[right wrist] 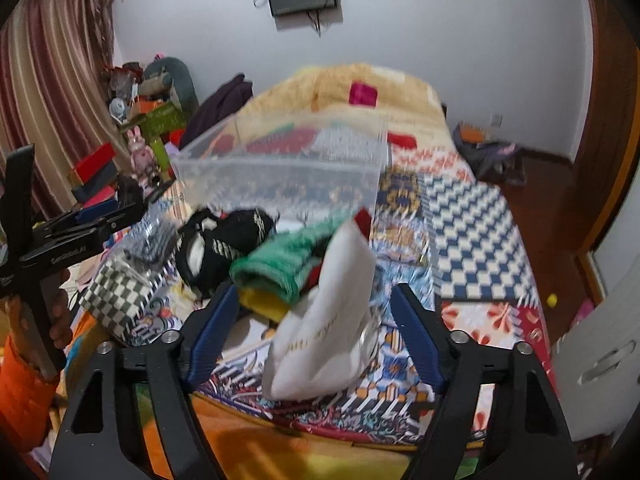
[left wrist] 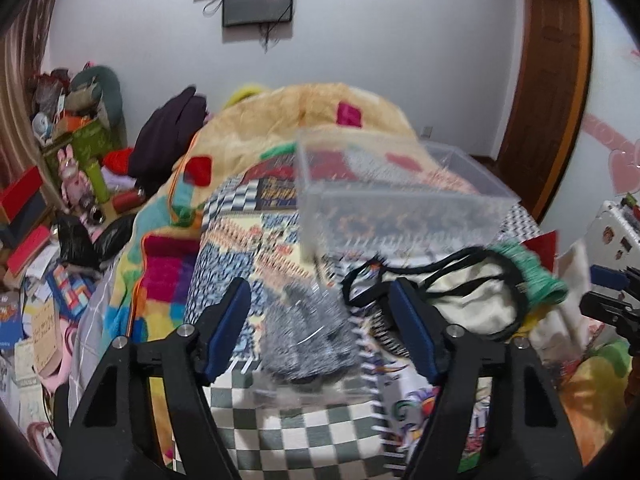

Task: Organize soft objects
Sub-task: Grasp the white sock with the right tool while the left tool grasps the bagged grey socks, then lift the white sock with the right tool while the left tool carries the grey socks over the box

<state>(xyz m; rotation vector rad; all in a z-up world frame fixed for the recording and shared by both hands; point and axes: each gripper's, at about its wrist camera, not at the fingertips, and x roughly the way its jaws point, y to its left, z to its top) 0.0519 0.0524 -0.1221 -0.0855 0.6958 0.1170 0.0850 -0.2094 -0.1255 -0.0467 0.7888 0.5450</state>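
Note:
A clear plastic bin (left wrist: pixel 404 196) stands on the bed; it also shows in the right wrist view (right wrist: pixel 280 176). My left gripper (left wrist: pixel 320 320) is open, its jaws either side of a grey knitted item in a clear packet (left wrist: pixel 308 340). Right of it lie a cream bag with black cords (left wrist: pixel 460 296) and a green knitted piece (left wrist: pixel 532 272). My right gripper (right wrist: pixel 312 320) is open, jaws astride a white cloth pouch (right wrist: pixel 328 336). Behind it lie the green knit (right wrist: pixel 280 264) and a black item (right wrist: pixel 228 240). The left gripper (right wrist: pixel 96 220) shows at the left.
A patchwork quilt (right wrist: pixel 472 224) and an orange fleece blanket (left wrist: pixel 320 108) cover the bed. Boxes, toys and bags (left wrist: pixel 72 160) crowd the floor at left. A dark garment (left wrist: pixel 168 136) lies by the wall. A wooden door (left wrist: pixel 544 80) stands at right.

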